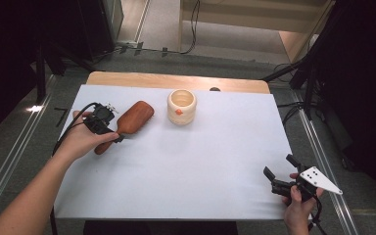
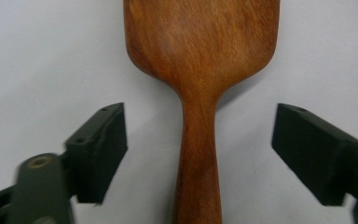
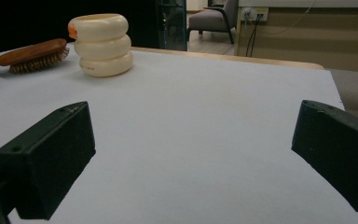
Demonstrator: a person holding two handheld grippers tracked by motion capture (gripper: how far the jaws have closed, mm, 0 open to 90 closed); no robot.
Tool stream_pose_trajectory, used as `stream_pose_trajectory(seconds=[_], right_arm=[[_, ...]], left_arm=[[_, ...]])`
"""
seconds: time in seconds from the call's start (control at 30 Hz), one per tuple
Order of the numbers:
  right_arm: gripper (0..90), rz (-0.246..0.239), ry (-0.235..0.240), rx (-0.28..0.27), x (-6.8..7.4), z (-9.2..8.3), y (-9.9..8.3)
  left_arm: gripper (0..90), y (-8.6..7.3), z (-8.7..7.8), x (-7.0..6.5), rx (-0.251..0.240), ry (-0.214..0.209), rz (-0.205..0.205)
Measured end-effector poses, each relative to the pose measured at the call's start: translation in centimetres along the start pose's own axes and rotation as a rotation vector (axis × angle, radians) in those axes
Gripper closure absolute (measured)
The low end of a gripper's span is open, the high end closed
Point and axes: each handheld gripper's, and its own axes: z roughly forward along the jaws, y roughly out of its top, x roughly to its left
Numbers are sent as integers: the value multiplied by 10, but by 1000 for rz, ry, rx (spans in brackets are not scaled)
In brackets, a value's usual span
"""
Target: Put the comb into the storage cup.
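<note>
Wooden hairbrush (image 2: 200,70) lies bristles down at far left of table (image 1: 176,166), just left of cream ringed cup (image 1: 181,106). Left gripper (image 2: 199,156) straddles the handle, jaws apart, pads clear. Right gripper (image 3: 191,154) wide open, holding nothing, near right.

Reddish-brown hairbrush (image 2: 200,70), cream cup (image 1: 181,106) (orange spot), white tabletop (image 1: 200,161).

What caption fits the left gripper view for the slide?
Left gripper straddles the handle of a wooden hairbrush lying on the white table, jaws open and not touching it.
</note>
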Motion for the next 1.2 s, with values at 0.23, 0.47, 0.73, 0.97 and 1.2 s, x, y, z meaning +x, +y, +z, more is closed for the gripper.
stream_pose_trajectory(seconds=[0.23,0.47,0.73,0.97,1.2], right_arm=[[0,-1,-1,1,0,0,0],[0,2,1,2,0,0,0],[0,1,0,3,0,1,0],[0,-1,0,5,0,1,0],[0,1,1,4,0,1,0]], left_arm=[[446,1,5,2,17,11,-9],[581,2,6,3,17,12,-8],[628,2,11,3,29,1,4],[659,5,18,1,44,5,18],[688,6,24,0,53,5,28]])
